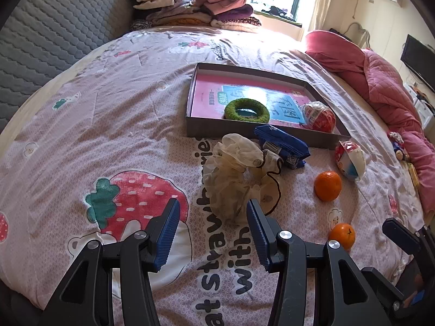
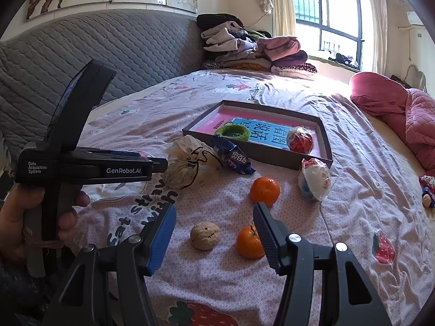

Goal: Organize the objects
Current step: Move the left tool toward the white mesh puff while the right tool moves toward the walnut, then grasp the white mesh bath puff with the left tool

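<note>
Tray [image 1: 261, 131] is sitting mid-bed on the quilt [image 1: 95, 141], already holding two items: a green ring [image 1: 246, 110] at its near left and a red wrapped ball [image 1: 319, 116] at its near right. Judging by that, sorting is partly done.

Left to right, what is lying loose outside the tray: a cream scrunchie [image 1: 236, 174] just ahead of the left gripper [image 1: 213, 212], a blue packet [image 1: 282, 148] touching the scrunchie and leaning near the tray's front wall, a walnut [image 2: 205, 235], two oranges (near one [image 2: 248, 241], far one [image 2: 265, 191]), and a white wrapped ball [image 2: 314, 179] near the tray's right corner. Six pieces are remaining, by my count.

Left gripper is standing partly open, holding nothing, pointing down at the scrunchie. Right gripper [image 2: 214, 217] is also partly open and empty, framing the walnut, with the near orange beside its right finger.

Surroundings: folded clothes [image 2: 252, 51] are stacking at the far bed end, a pink blanket [image 2: 407, 119] is bunching along the right. Nothing is blocking the tray; the scrunchie's dark cord may be snagging the packet.
</note>
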A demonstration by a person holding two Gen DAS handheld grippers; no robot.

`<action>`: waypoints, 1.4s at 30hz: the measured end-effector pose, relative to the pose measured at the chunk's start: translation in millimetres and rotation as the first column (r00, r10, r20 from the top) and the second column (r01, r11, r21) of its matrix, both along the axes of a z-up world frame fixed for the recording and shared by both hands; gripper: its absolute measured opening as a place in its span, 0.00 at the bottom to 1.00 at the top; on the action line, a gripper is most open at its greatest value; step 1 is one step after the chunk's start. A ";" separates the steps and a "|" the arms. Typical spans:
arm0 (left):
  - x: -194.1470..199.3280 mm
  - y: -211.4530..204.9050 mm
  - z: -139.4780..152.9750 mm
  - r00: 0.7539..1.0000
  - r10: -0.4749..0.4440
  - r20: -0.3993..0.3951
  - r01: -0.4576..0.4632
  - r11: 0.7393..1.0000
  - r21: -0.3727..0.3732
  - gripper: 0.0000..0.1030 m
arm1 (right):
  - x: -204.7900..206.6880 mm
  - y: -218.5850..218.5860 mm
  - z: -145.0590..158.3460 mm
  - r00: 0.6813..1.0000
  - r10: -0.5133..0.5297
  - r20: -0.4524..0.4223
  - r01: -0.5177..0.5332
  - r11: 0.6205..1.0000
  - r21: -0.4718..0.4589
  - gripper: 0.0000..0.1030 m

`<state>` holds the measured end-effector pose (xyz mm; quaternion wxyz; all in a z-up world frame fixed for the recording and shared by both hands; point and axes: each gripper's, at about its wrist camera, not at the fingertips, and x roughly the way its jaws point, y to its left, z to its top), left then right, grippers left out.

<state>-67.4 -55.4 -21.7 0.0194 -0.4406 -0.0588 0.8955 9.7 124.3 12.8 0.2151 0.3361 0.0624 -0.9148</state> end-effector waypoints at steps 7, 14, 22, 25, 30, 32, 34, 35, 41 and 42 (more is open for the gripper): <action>-2.0 0.5 -4.7 1.000 -0.003 0.006 0.003 1.000 -0.002 0.51 | 0.8 -5.2 -7.5 0.999 0.028 0.016 -0.028 1.000 0.007 0.57; -3.0 1.4 -9.6 1.000 -0.008 0.006 0.008 1.000 -0.002 0.51 | 2.2 -10.7 -18.7 0.998 0.053 0.040 -0.055 0.998 0.026 0.57; -9.4 -0.3 -15.0 1.000 -0.012 -0.013 0.012 1.000 0.012 0.51 | -1.1 -16.9 -31.8 0.996 0.063 0.057 -0.066 0.996 0.057 0.57; -14.3 -0.7 -18.1 1.000 -0.007 -0.011 0.007 1.000 0.004 0.51 | -2.0 -20.4 -35.9 0.996 0.069 0.054 -0.073 0.994 0.075 0.57; -22.8 -1.7 -22.8 1.000 0.003 -0.006 -0.003 1.000 -0.004 0.51 | -3.6 -29.1 -44.0 0.995 0.086 0.049 -0.091 0.989 0.118 0.57; -26.5 -1.3 -24.4 1.000 0.004 -0.005 -0.004 1.000 -0.010 0.51 | -4.7 -32.1 -46.9 0.995 0.089 0.044 -0.094 0.986 0.137 0.57; -30.6 -0.8 -26.7 1.000 0.003 -0.002 -0.003 1.000 -0.010 0.51 | -6.1 -34.5 -49.2 0.995 0.091 0.041 -0.096 0.984 0.152 0.56; -32.7 -0.3 -28.0 1.000 0.001 0.001 -0.001 1.000 -0.008 0.51 | -7.0 -35.3 -50.2 0.995 0.091 0.042 -0.097 0.983 0.159 0.55; -42.6 5.1 -32.0 1.000 -0.016 0.002 0.016 1.000 -0.009 0.51 | -13.8 -38.8 -59.3 0.993 0.093 0.071 -0.105 0.976 0.190 0.45; -44.1 5.8 -32.7 1.000 -0.018 0.002 0.018 1.000 -0.009 0.51 | -14.9 -39.1 -60.5 0.993 0.094 0.077 -0.108 0.976 0.190 0.44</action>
